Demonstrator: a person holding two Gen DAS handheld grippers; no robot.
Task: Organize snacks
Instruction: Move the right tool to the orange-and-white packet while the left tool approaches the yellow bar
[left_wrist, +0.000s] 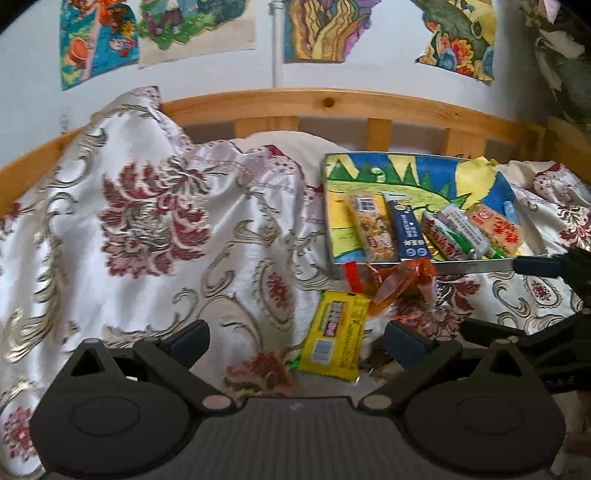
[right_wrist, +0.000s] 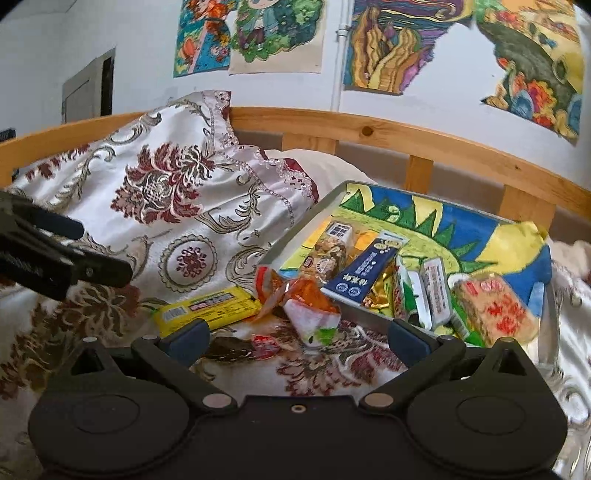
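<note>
Nearest the left wrist camera, the left tongs (left_wrist: 297, 341) stand wide and hold nothing, with the yellow snack bar (left_wrist: 336, 336) lying on the bedspread (left_wrist: 147, 221) between their tips and slightly toward the right one. Beyond it, a crumpled orange wrapper (left_wrist: 399, 280) rests against the near rim of the metal tray (left_wrist: 328, 206). Inside the tray, on a coloured drawing, a nut bar (left_wrist: 371, 225), a dark blue packet (left_wrist: 406, 229), some red, green and white packets (left_wrist: 454, 232) and a rice cake pack (left_wrist: 496, 229) lie side by side.

The right tongs (right_wrist: 297, 338) are also wide and empty, poised over the orange wrapper (right_wrist: 299, 295) and a white packet (right_wrist: 314, 319), just outside the tray's near rim (right_wrist: 365, 315).

The yellow bar looks light, flat and fairly stiff inside a slick film wrapper; it probably handles best when pinched across its narrow width near the middle, since the soft quilt gives underneath and the film may slip. The orange wrapper seems flimsy and crinkly, likely to deform, so a bunched fold offers the surest hold.
</note>
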